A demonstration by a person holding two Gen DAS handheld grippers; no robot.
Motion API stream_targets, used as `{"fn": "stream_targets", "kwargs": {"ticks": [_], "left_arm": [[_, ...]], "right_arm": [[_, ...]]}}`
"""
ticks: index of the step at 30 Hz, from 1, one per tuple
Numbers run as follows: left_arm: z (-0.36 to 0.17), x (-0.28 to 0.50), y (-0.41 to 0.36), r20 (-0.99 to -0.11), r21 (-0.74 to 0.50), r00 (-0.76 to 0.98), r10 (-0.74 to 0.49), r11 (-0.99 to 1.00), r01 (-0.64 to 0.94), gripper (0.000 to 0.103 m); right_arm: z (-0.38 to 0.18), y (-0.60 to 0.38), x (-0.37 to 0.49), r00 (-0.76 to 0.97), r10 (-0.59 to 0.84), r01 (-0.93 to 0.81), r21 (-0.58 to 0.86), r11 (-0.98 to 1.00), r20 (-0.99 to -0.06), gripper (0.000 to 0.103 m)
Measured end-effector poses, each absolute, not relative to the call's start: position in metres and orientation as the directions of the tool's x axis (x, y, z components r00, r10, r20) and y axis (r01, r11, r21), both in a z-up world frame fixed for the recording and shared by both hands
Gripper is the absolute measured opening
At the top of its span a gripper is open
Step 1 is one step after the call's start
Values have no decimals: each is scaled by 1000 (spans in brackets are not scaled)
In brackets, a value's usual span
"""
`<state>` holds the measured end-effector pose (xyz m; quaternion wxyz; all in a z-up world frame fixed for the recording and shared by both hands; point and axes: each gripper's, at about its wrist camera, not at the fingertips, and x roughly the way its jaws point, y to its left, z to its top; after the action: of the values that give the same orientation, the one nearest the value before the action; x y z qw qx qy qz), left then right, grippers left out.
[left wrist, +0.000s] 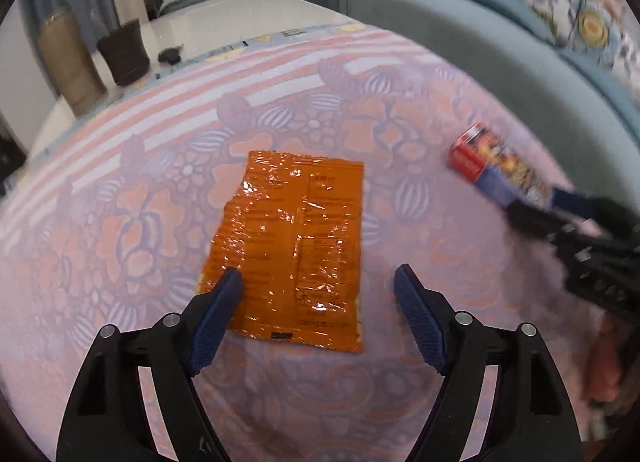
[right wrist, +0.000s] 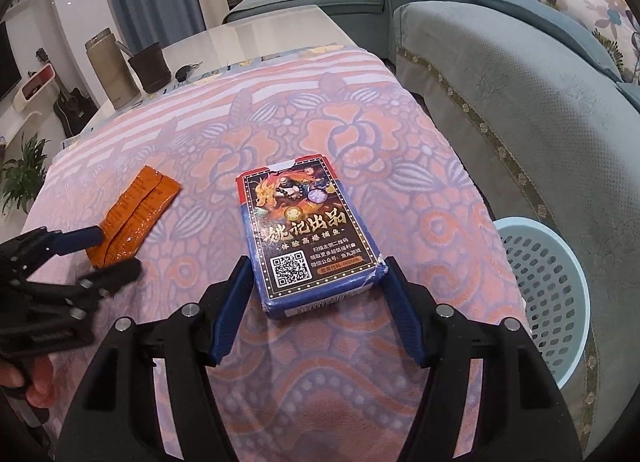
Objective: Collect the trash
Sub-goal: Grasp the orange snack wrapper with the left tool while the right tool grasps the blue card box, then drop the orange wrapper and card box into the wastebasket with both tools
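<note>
Glossy orange wrapper with fine dark print; card box blue-sided, red at its top edge, its dark face bearing gold characters, a flame-coloured figure and a black-and-white QR code. Cloth pink and lilac, floral, striped toward 12 o'clock. Pale blue perforated basket. Grey-green sofa.

Table surface: glossy white, partly covered by a pink floral cloth. On the cloth: orange wrapper, card box. On the bare top: flask, dark cup.
</note>
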<state>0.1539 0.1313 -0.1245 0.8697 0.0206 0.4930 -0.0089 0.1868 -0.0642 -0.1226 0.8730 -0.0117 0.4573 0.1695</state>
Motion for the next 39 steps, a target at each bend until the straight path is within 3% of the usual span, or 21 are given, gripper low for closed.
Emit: {"fn": "stream_targets", "kwargs": {"ticks": [3, 10, 15, 19, 24, 27, 32, 39], "left_arm": [[-122, 155, 136, -847, 24, 531, 7, 999, 26, 48], [-121, 154, 131, -829, 36, 560, 7, 998, 42, 24], [-108, 137, 143, -791, -62, 610, -53, 998, 7, 12], [-96, 127, 148, -760, -118, 644, -88, 993, -4, 8], [-82, 122, 142, -736, -150, 666, -124, 989, 19, 8], [-75, 119, 133, -723, -144, 677, -136, 989, 45, 8], [-53, 115, 113, -677, -153, 715, -175, 984, 95, 8], [-1, 119, 58, -578, -154, 776, -253, 967, 201, 8]], "right_arm": [[-122, -65, 187, 524, 287, -308, 136, 942, -802, 62], [-121, -64, 183, 513, 285, -326, 123, 937, -810, 62], [-122, -69, 168, 482, 288, -356, 115, 927, -828, 63], [-120, -65, 165, 474, 284, -373, 101, 922, -833, 69], [-123, -50, 183, 462, 241, -391, 48, 919, -853, 70], [-124, -40, 191, 465, 202, -394, 3, 919, -862, 62], [-97, -51, 183, 537, 256, -387, 35, 921, -804, 57], [-39, -137, 181, 668, 262, -233, 139, 963, -696, 57]]}}
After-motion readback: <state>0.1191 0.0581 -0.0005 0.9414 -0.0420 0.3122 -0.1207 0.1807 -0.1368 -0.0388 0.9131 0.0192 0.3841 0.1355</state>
